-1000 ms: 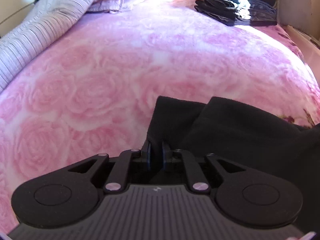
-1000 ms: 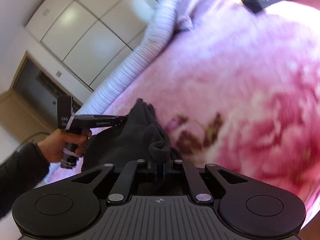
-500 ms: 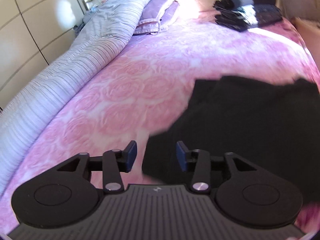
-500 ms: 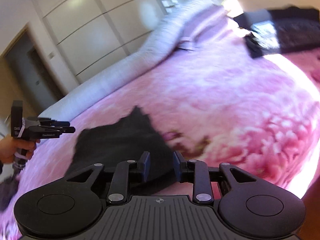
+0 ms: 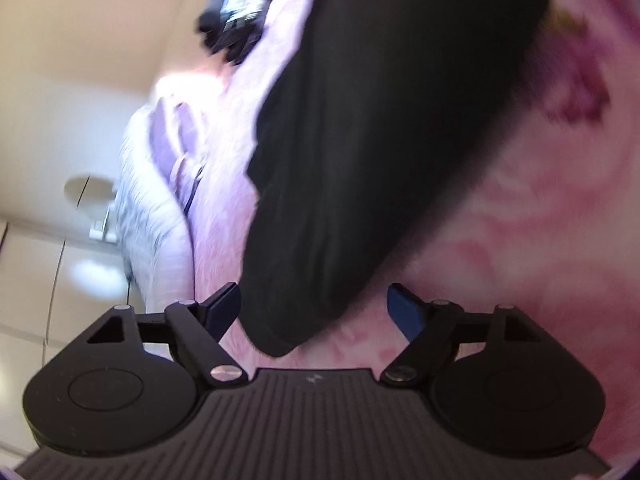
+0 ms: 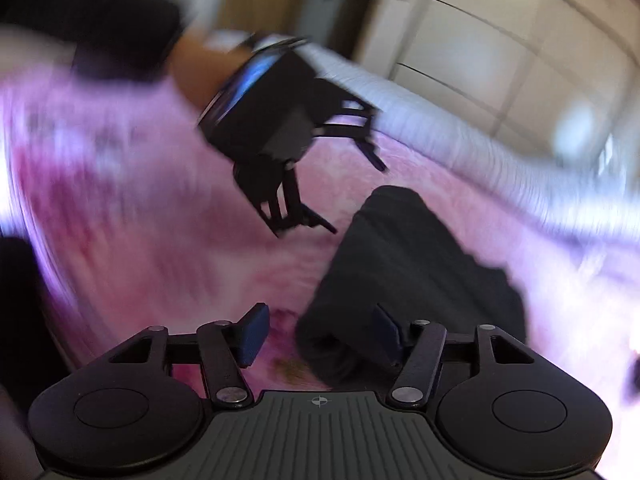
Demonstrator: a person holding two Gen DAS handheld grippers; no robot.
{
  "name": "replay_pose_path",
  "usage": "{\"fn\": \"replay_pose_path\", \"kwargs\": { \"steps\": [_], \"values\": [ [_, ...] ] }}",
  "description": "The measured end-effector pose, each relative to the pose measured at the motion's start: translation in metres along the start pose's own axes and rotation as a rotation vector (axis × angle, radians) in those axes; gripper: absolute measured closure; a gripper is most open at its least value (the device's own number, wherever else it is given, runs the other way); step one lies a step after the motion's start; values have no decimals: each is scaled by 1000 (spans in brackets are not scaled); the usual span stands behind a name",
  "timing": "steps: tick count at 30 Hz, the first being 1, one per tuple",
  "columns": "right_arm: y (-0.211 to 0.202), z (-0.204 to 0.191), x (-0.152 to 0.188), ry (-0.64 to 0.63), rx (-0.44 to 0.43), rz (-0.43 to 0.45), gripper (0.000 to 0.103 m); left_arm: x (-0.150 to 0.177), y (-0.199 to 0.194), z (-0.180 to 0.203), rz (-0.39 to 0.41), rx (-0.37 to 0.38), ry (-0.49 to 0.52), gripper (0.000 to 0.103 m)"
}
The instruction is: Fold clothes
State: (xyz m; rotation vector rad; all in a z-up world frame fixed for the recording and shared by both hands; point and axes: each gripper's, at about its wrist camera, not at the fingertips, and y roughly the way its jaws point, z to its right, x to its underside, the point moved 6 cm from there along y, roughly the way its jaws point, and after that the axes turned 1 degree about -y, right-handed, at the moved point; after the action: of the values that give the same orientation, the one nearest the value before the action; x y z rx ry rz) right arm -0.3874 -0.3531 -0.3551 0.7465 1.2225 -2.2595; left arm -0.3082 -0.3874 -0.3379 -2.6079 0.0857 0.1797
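Pink rose-patterned blanket (image 5: 520, 240) covers the bed under both tools. Left gripper (image 5: 314, 308) is spread wide, gripping nothing, with the near tip of the black garment (image 5: 380, 120) lying between its fingers. Right gripper (image 6: 318, 334) is also spread wide, the garment's near edge at its right finger. Far off sit folded dark clothes (image 5: 236, 20) and a striped duvet (image 5: 152, 208).
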Motion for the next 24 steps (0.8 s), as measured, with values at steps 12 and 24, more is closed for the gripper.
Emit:
{"fn": "replay_pose_path", "kwargs": {
  "steps": [12, 24],
  "values": [
    [47, 10, 24, -175, 85, -94, 84, 3, 44, -11, 128, -63, 182, 22],
    [-14, 26, 50, -47, 118, -128, 73, -29, 69, -6, 28, 70, 171, 88]
  ]
}}
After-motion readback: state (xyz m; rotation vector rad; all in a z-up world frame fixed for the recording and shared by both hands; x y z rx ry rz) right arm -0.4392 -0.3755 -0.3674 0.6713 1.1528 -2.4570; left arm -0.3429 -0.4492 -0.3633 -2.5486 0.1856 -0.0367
